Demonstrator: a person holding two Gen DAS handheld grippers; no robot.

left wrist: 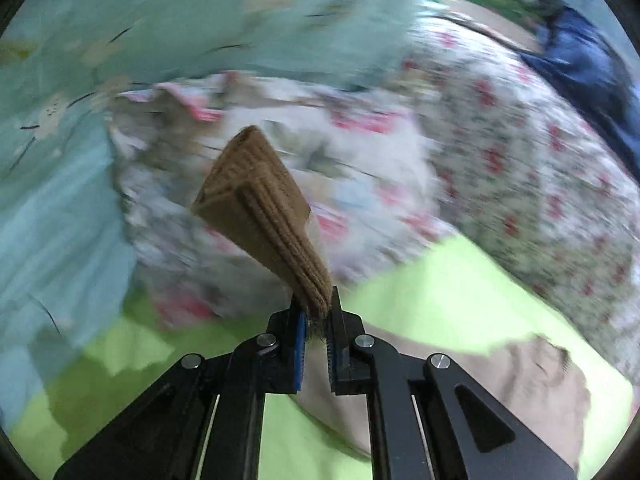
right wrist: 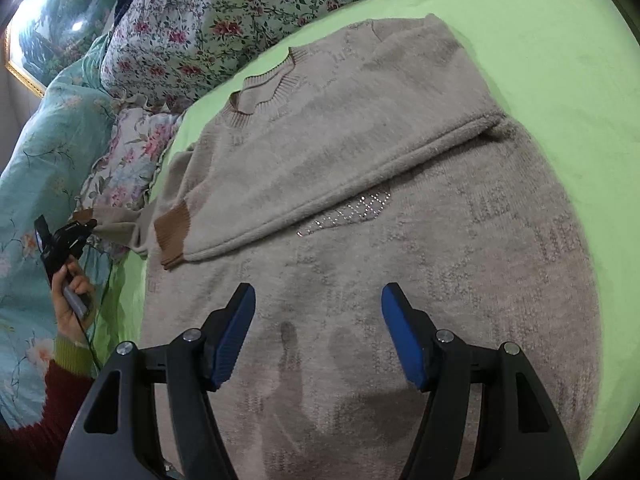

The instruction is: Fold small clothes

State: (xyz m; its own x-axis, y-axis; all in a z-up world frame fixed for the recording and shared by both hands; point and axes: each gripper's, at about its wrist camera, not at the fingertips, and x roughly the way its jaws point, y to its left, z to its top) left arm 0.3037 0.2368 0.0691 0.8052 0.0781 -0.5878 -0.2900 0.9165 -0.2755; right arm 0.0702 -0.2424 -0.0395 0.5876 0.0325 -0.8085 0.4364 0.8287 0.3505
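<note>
A beige knit sweater [right wrist: 360,168] lies spread on the green sheet [right wrist: 560,80], one sleeve folded across its chest with a brown cuff [right wrist: 173,236] at the left. My right gripper [right wrist: 318,304] is open and empty, hovering over the sweater's lower body. My left gripper [left wrist: 317,304] is shut on the other sleeve's brown ribbed cuff [left wrist: 256,200], held up off the bed; it also shows in the right wrist view [right wrist: 78,228] at the far left, pulling that sleeve [right wrist: 116,228] outward. The left wrist view is motion-blurred.
A floral quilt [right wrist: 224,12] and a teal floral cover [right wrist: 44,152] are bunched along the bed's far and left sides. A dark blue garment [left wrist: 580,76] lies beyond them. A framed picture [right wrist: 44,28] hangs on the wall.
</note>
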